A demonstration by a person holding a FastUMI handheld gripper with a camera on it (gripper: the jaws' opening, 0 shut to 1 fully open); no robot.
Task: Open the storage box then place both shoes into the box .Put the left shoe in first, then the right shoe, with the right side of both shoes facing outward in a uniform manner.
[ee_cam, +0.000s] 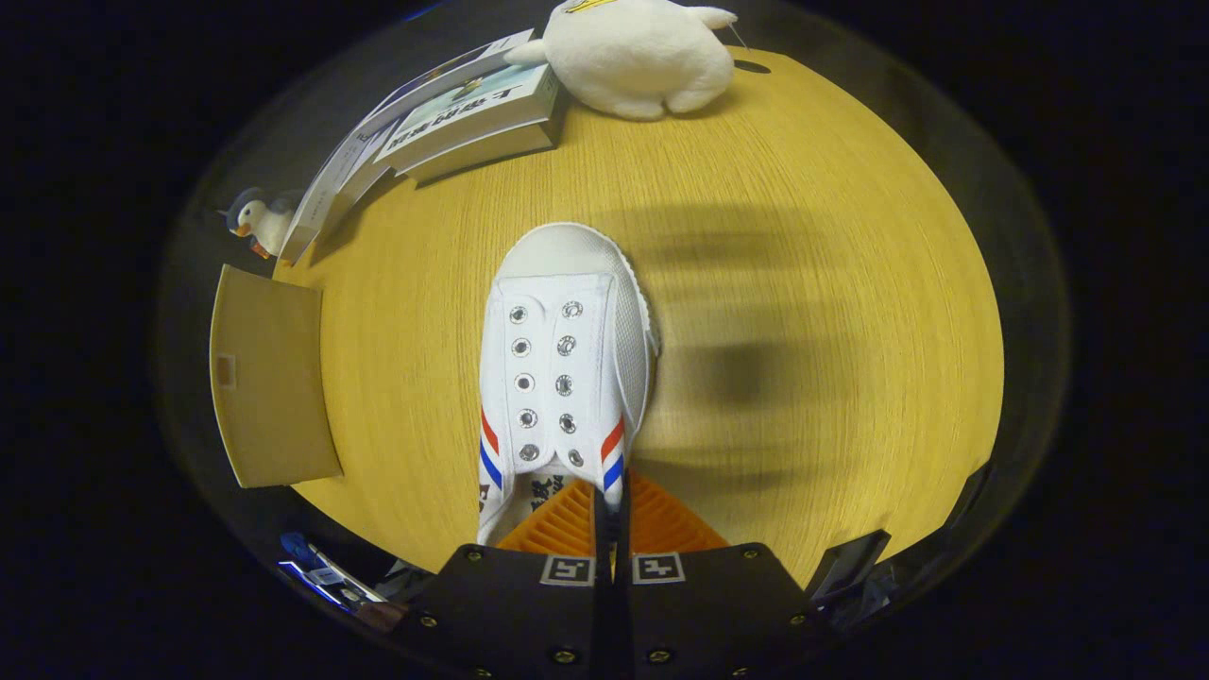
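A white canvas shoe with red and blue side stripes and metal eyelets, no laces, points its toe away from me. My gripper is shut on the shoe's collar edge at its right side, with both fingers pressed close together on the thin wall. The shoe seems to hang above the wooden table; its blurred shadow lies on the wood to the right. A tan box panel, flat and plain, sits off the table's left edge, level with the shoe.
Beyond the shoe lies a stack of books, and a white plush toy sits at the table's far edge. A small penguin figure stands left of the books.
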